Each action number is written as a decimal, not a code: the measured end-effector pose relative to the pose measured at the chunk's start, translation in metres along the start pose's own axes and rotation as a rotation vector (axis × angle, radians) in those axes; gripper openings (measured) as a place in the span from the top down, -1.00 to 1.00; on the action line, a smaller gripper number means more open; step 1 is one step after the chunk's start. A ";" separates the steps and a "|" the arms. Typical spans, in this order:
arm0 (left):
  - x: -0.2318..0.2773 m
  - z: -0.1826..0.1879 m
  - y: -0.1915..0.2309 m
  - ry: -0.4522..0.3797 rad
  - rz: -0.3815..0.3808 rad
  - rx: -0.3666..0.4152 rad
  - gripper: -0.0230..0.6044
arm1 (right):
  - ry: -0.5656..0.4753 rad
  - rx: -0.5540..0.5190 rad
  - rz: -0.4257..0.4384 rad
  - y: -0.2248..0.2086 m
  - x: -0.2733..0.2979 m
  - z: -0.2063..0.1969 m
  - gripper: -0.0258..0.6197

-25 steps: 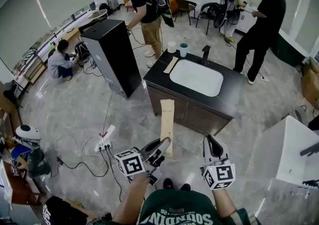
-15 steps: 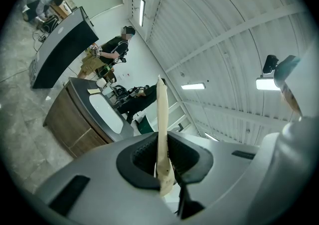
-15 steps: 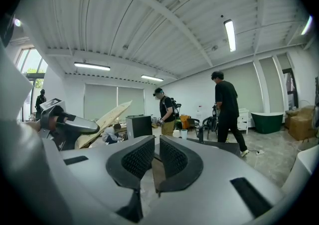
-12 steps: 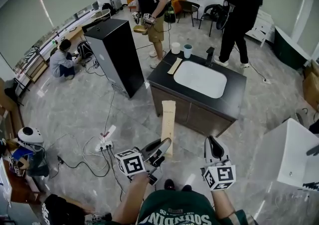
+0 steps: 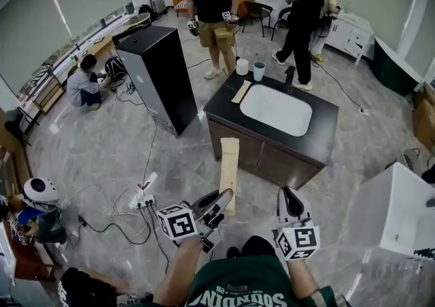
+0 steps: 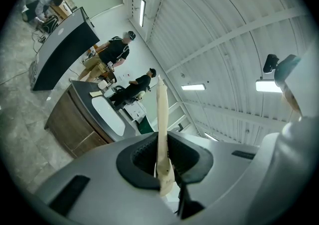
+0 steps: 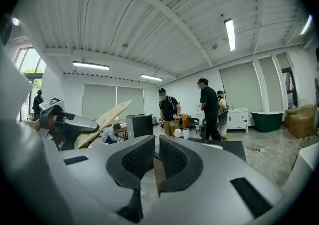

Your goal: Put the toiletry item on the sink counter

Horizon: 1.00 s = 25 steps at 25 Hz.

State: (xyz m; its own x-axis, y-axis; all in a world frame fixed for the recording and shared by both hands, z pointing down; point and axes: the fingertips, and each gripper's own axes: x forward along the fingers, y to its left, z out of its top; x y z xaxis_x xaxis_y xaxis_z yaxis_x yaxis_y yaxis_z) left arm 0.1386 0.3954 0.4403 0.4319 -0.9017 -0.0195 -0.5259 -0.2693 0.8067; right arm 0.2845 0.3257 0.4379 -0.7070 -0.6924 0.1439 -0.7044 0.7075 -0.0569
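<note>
A long flat tan toiletry package (image 5: pixel 229 168) stands up out of my left gripper (image 5: pixel 221 201), which is shut on its lower end. In the left gripper view the package (image 6: pixel 162 114) runs upward from between the dark pads of that gripper (image 6: pixel 162 163). The dark sink counter (image 5: pixel 326 130) with a white basin (image 5: pixel 275 110) stands ahead across the floor, apart from both grippers. My right gripper (image 5: pixel 292 197) is held beside the left one, its jaws shut with nothing between them (image 7: pixel 155 162). The right gripper view also shows the package (image 7: pixel 107 117) at left.
On the counter stand two cups (image 5: pixel 250 68), a black faucet (image 5: pixel 289 79) and a flat tan piece (image 5: pixel 240 91). A tall black cabinet (image 5: pixel 160 75) is left of it. Two people (image 5: pixel 212 0) stand behind the counter. A power strip and cables (image 5: pixel 141 198) lie on the floor.
The counter has shifted slightly up and right in the head view. The person in black walked from the right to behind the counter. Both grippers keep their place and the package stays gripped.
</note>
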 end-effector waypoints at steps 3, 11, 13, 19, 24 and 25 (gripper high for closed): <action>0.002 0.005 0.008 -0.008 -0.012 0.002 0.77 | 0.000 -0.003 0.000 0.000 0.007 0.000 0.77; 0.024 0.020 0.031 -0.006 0.004 -0.024 0.77 | 0.018 -0.022 0.001 -0.016 0.039 -0.002 0.77; 0.033 0.027 0.042 0.003 0.008 -0.029 0.77 | 0.021 -0.017 -0.003 -0.021 0.054 -0.004 0.77; 0.078 0.068 0.088 0.024 0.017 -0.037 0.77 | 0.046 0.015 -0.012 -0.045 0.125 -0.012 0.77; 0.125 0.112 0.127 0.039 0.022 -0.033 0.77 | 0.046 0.021 -0.011 -0.069 0.195 -0.002 0.77; 0.136 0.121 0.135 0.046 0.026 -0.036 0.77 | 0.044 0.020 -0.011 -0.075 0.210 0.001 0.77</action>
State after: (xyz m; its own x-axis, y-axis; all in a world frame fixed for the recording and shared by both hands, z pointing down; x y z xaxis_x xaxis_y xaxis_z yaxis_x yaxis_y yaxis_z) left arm 0.0379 0.1960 0.4750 0.4525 -0.8913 0.0282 -0.5110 -0.2332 0.8273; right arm 0.1882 0.1270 0.4718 -0.6959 -0.6931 0.1878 -0.7138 0.6964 -0.0748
